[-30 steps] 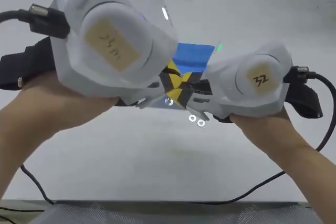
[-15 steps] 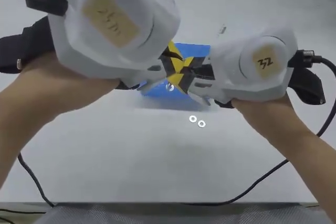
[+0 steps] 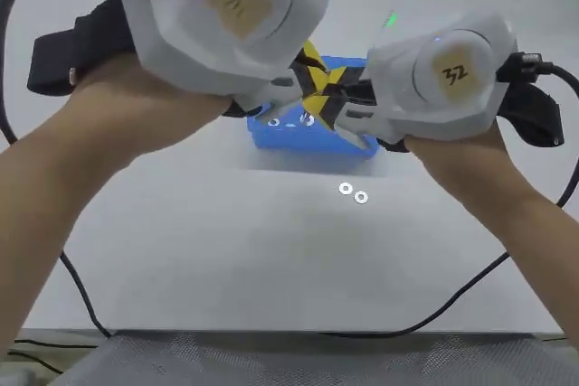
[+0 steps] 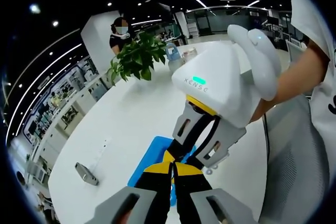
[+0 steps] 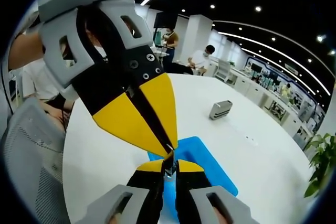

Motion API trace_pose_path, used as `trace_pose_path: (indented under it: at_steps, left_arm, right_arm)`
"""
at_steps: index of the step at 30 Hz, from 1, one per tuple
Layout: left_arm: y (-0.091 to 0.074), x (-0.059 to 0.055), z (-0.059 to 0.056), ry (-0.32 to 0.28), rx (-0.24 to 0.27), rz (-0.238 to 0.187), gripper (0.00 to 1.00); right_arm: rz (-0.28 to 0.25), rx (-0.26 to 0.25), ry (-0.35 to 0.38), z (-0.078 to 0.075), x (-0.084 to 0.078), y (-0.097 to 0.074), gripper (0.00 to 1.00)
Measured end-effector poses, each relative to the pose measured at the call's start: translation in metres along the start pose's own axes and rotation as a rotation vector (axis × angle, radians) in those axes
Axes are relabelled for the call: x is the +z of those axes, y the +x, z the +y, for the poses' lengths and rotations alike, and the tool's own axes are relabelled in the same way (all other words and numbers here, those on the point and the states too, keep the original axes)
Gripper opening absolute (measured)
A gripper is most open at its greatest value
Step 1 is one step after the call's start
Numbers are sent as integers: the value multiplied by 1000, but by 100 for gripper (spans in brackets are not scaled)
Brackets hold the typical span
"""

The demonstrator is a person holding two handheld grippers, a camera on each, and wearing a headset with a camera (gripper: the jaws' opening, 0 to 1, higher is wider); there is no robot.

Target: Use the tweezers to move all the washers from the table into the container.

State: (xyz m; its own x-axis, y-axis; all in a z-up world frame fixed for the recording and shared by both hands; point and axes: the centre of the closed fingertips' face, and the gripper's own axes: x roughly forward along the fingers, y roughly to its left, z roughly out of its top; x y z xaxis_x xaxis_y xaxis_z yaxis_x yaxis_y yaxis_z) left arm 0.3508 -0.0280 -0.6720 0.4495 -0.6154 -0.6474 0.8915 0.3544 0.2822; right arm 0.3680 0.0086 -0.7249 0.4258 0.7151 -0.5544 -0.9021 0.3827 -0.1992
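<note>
The left tool (image 3: 310, 79) and the right tool (image 3: 331, 102), both white-bodied with black jaws tipped in yellow, meet tip to tip above the shallow blue plastic container (image 3: 312, 144). The container stands on the white bench (image 3: 271, 259).

In the left gripper view the left tool's jaws are drawn fully together. In the right gripper view the right tool's jaws are likewise closed, with a thin metal sliver (image 5: 169, 165) pinched between the tips; it is too small to tell whether it is the tweezers.

Two small flat silver washers (image 3: 346, 189) lie side by side on the bench, just in front of the container and near the right tool. Another silver ring (image 3: 274, 121) rests inside the container. A further one (image 3: 308, 119) sits right under the meeting tips; I cannot tell whether it lies in the container or hangs above it.

A small grey block (image 5: 220, 109) sits well beyond the container.
</note>
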Motion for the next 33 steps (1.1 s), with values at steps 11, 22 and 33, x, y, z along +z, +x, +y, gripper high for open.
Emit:
trace_pose_path:
  at_steps: [11, 22, 33]
  left_arm:
    - [15, -14, 4, -21, -15, 26, 0]
    - [30, -30, 4, -50, -31, 45, 0]
    - [32, -35, 3, -66, -34, 53, 0]
  right_arm:
    - [0, -2, 39, -4, -15, 16, 3]
    - [27, 18, 61, -3, -30, 27, 3]
    - [37, 24, 80, -5, -39, 35, 3]
